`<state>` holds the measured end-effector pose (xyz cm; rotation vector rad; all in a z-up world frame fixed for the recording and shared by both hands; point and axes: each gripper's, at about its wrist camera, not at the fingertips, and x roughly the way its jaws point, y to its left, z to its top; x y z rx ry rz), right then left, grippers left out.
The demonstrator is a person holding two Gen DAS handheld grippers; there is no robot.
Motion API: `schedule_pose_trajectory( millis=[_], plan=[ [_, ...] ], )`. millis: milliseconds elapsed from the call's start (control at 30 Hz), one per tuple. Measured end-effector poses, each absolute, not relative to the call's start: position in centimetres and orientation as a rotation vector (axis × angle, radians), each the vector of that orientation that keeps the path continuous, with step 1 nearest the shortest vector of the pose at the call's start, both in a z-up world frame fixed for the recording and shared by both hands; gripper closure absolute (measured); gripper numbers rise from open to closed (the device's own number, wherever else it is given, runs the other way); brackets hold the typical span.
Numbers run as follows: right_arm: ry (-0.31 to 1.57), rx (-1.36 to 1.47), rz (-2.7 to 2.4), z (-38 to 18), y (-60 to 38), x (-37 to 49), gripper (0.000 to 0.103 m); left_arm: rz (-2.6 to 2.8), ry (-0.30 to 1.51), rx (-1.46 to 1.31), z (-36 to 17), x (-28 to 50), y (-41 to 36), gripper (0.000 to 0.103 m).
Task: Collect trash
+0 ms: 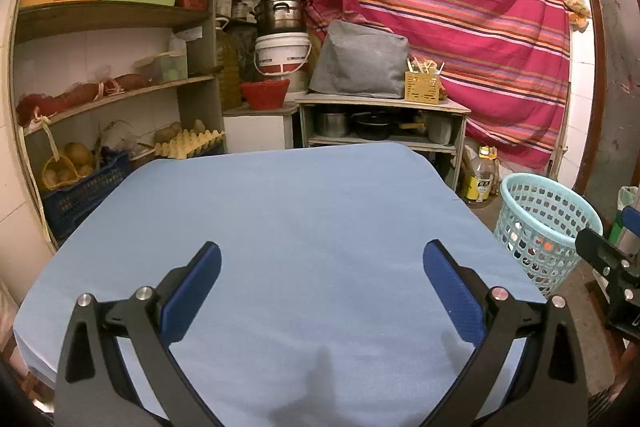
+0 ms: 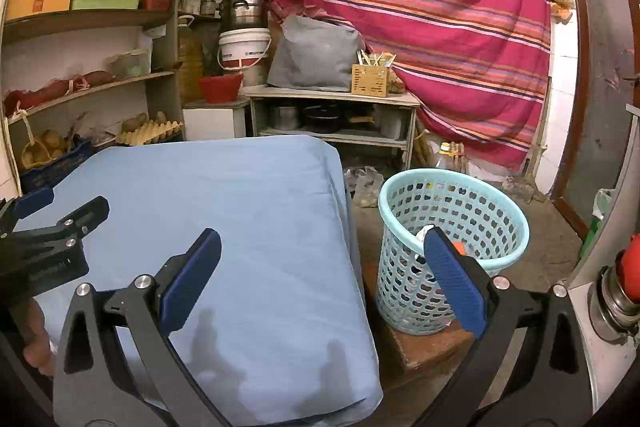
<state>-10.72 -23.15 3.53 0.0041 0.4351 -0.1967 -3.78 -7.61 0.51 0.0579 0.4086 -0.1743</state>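
Left wrist view: left claw (image 1: 322, 257) hangs over the tabletop (image 1: 304, 203), blue cloth bare, no trash seen on it.
Right wrist view: right claw (image 2: 322, 245) straddles the tabletop's right edge; bin (image 2: 452, 251) at 3 o'clock of the tabletop, beside it, on a low brown block.
Trash: only inside the bin, white and orange scraps (image 2: 426, 233) showing through the rim and mesh. Nothing loose on the floor that I can make out; clutter at 12 o'clock of the bin is too blurred to call.
Step (judgement): task looks at or near its end, or a scan for leftovers.
How to do it well: sweep both cameras across the tabletop edges and the floor around the bin before calling done; if a piece turns up, come in from above, pinch it mid-body, carry it over the rim at 3 o'clock, release only once inside the rim.
Left claw state: spread wide, holds nothing, touches nothing.
Right claw state: spread wide, empty; right finger (image 2: 454, 281) overlaps the bin in view, contact cannot be told.
Risk: knocking the light bin off its block.
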Motion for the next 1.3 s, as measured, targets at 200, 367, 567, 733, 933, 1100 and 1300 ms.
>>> schedule_pose_trajectory(
  millis=[200, 367, 567, 733, 933, 1100, 1300],
  plan=[
    [0.437, 0.008, -0.194, 3.42, -23.23, -10.66, 0.004, -0.160, 0.404, 0.063, 0.47, -4.06, -7.75, 0.004],
    [0.435, 0.011, -0.195, 3.39, -23.28, -10.64, 0.004, -0.162, 0.401, 0.071, 0.28, -4.26, -7.97, 0.004],
    [0.436, 0.011, -0.196, 3.34, -23.39, -10.61, 0.004, -0.163, 0.400, 0.073, 0.27, -4.24, -7.95, 0.004],
    [0.436, 0.014, -0.194, 3.30, -23.45, -10.69, 0.004, -0.169, 0.401, 0.068, 0.34, -4.27, -7.93, 0.004],
    [0.435, 0.015, -0.195, 3.29, -23.36, -10.69, 0.004, -0.172, 0.400, 0.064, 0.50, -4.26, -7.84, 0.004],
    [0.434, 0.014, -0.195, 3.31, -23.29, -10.70, 0.004, -0.170, 0.398, 0.063, 0.65, -4.30, -7.84, 0.004],
    [0.434, 0.015, -0.193, 3.29, -23.26, -10.72, 0.004, -0.171, 0.397, 0.063, 0.76, -4.28, -7.77, 0.004]
  ],
)
